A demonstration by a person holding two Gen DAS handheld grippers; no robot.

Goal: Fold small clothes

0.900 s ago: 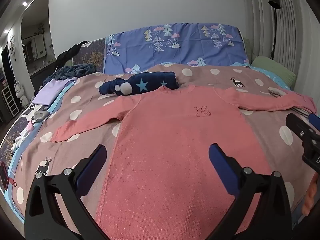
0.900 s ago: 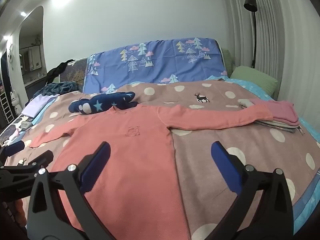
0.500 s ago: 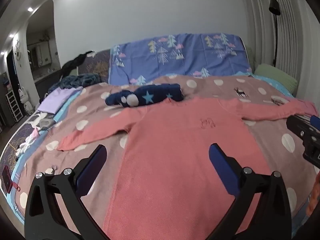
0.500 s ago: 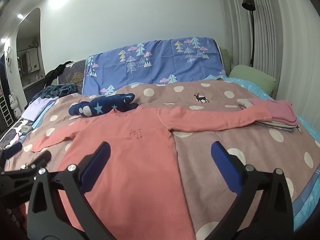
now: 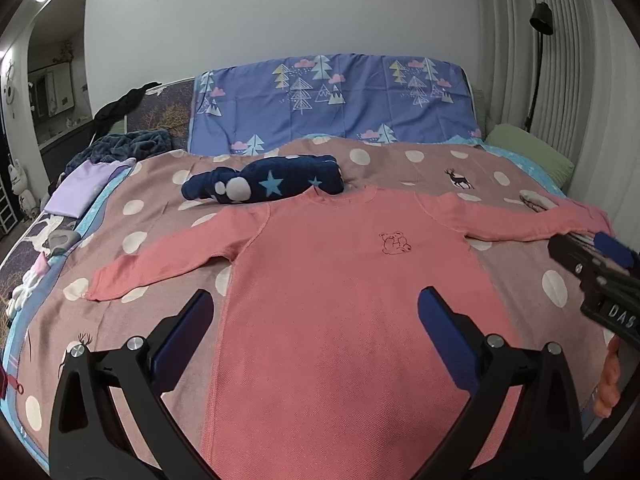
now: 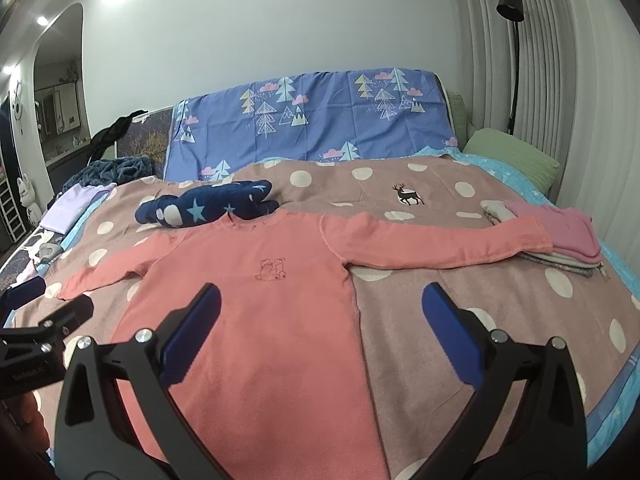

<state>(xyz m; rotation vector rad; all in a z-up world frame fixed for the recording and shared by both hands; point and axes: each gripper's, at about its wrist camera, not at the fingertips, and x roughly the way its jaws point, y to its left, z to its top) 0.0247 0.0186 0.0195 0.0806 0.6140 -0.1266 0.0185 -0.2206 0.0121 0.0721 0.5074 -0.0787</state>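
A salmon-pink long-sleeved shirt (image 5: 344, 280) with a small bear print lies flat, front up, sleeves spread, on the polka-dot bedspread (image 5: 400, 164). It also shows in the right wrist view (image 6: 256, 304). My left gripper (image 5: 314, 312) is open and empty, hovering over the shirt's lower body. My right gripper (image 6: 320, 308) is open and empty over the shirt's right side edge. The right sleeve end rests on a pile of folded clothes (image 6: 568, 240).
A rolled navy star-print garment (image 5: 264, 184) lies just beyond the shirt's collar. A folded lilac cloth (image 5: 80, 196) and dark bundle sit at the left edge. A green pillow (image 6: 512, 156) and blue tree-print headboard cover (image 6: 312, 120) are at the back. A floor lamp stands at right.
Both grippers have risen and tilted up a little, so the bed sits lower in view. The shirt has not moved. Both stay open.
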